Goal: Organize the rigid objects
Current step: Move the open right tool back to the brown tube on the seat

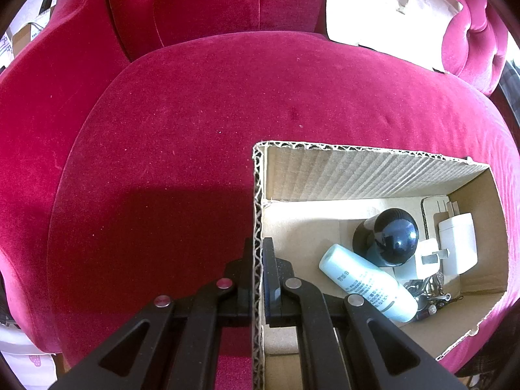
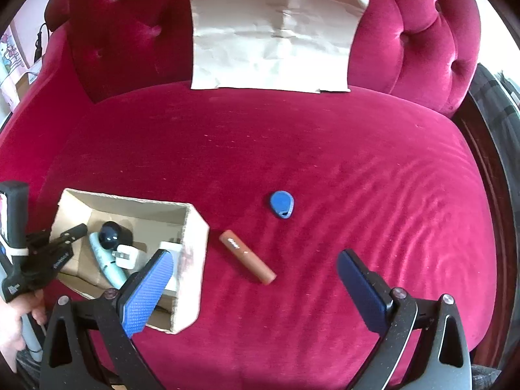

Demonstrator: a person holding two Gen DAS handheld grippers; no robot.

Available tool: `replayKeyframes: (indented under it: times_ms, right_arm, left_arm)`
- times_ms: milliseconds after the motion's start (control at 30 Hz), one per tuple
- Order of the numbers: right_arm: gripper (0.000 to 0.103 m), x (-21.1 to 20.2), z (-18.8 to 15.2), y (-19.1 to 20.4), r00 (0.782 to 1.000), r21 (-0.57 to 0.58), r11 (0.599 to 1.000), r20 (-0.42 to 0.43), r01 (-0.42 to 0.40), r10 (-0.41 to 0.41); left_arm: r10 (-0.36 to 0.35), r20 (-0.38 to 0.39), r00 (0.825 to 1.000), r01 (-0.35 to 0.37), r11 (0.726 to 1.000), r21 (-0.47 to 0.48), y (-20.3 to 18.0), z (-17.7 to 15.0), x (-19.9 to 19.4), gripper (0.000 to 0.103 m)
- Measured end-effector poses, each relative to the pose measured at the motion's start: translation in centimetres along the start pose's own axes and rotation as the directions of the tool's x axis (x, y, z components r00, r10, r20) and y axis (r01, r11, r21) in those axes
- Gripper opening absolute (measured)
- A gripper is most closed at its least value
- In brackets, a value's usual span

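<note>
An open cardboard box (image 1: 357,175) (image 2: 191,260) sits on the red velvet sofa seat. In it lie a pale blue bottle (image 1: 367,282) (image 2: 107,263), a black ball-shaped device (image 1: 393,237) (image 2: 110,230), white plug chargers (image 1: 455,243) (image 2: 125,255) and a bunch of keys (image 1: 432,295). My left gripper (image 1: 258,253) (image 2: 73,232) is shut on the box's left wall. On the seat right of the box lie a brown-red tube (image 2: 247,256) and a blue fob (image 2: 281,204). My right gripper (image 2: 253,263) is open and empty, just above the tube.
A brown paper bag (image 2: 273,35) (image 1: 386,6) leans against the tufted sofa back. The seat cushion (image 2: 357,169) spreads wide to the right. The sofa's dark wooden frame (image 2: 487,149) runs along the right edge. A person's hand (image 2: 16,318) holds the left gripper's handle.
</note>
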State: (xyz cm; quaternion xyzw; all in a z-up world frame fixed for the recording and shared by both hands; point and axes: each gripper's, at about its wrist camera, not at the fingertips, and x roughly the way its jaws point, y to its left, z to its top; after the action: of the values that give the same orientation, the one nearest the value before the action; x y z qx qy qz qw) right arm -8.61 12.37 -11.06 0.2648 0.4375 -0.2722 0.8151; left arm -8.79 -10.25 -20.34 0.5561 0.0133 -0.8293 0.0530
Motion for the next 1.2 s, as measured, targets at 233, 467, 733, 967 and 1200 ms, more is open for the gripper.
replayKeyframes:
  times_ms: [233,467,733,967,1200]
  right_arm:
    - [0.103,0.8,-1.0,-1.6,1.0,0.009,1.0,-0.006,0.007,-0.007]
    - [0.103,2.3,-2.3,-2.3,1.0,0.004,1.0,-0.012,-0.016,0.016]
    - [0.103,3.5,-2.9,-2.3,0.999,0.005,1.0,-0.036,-0.003,0.003]
    - [0.103,3.8,-2.8,-2.3,0.999,-0.008,1.0,-0.036,-0.007,0.007]
    - [0.103,4.8,-2.6,-2.6,0.998,-0.021,1.0,-0.059,-0.018,0.017]
  left_arm:
    - [0.0,0.0,1.0,0.0,1.0,0.0,0.0,0.0,0.0,0.003]
    - [0.001,-0.001,1.0,-0.001,1.0,-0.001,0.0,-0.1,-0.1,0.003]
    - [0.002,0.0,1.0,-0.002,1.0,0.001,-0.1,0.0,-0.1,0.003]
    - [0.0,0.0,1.0,0.0,1.0,-0.001,0.2,0.1,-0.1,0.003]
    - [0.001,0.0,1.0,-0.001,1.0,0.0,0.3,0.1,-0.1,0.003]
